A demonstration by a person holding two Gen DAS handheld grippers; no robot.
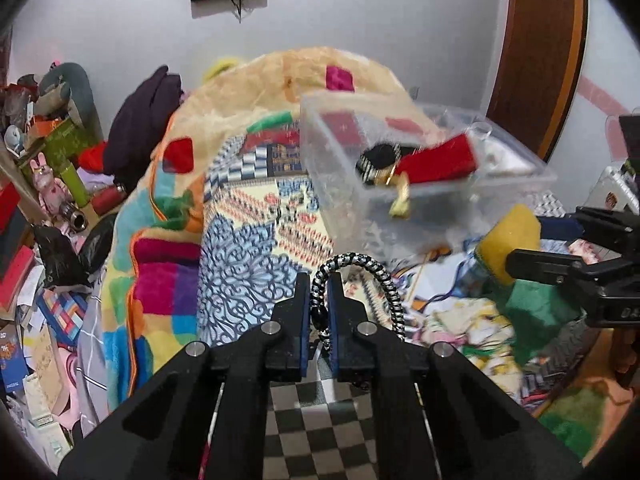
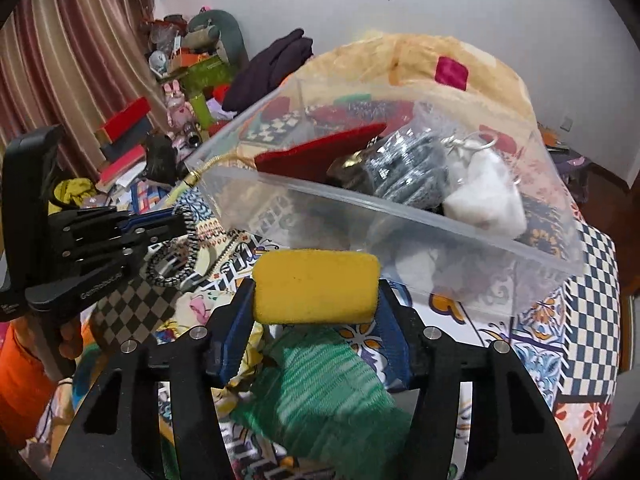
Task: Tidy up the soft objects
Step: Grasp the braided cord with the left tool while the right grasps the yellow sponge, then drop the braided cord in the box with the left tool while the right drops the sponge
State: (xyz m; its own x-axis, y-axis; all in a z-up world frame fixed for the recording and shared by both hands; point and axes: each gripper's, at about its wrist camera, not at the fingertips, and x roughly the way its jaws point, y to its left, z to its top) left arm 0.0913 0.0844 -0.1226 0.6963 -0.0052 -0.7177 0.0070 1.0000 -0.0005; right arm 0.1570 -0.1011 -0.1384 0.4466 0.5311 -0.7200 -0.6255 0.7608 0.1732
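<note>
My left gripper (image 1: pixel 321 280) is shut on a black-and-white braided cord (image 1: pixel 362 264) that loops up and to the right; it also shows at the left of the right wrist view (image 2: pixel 182 220). My right gripper (image 2: pixel 316 292) is shut on a yellow sponge (image 2: pixel 316 286) with a green scouring pad (image 2: pixel 324 392) hanging under it; the sponge also shows in the left wrist view (image 1: pixel 510 236). A clear plastic box (image 2: pixel 400 216) stands ahead on the bed, holding a red cloth (image 2: pixel 324 152), a grey knit item (image 2: pixel 412 172) and a white soft item (image 2: pixel 486 196).
A patterned bedsheet (image 1: pixel 244 248) and a colourful blanket (image 1: pixel 160 272) cover the bed. A dark purple garment (image 1: pixel 144 120) lies at the back. Boxes, toys and clutter (image 1: pixel 48 152) pile up at the left. A wooden door (image 1: pixel 540 52) is at the right.
</note>
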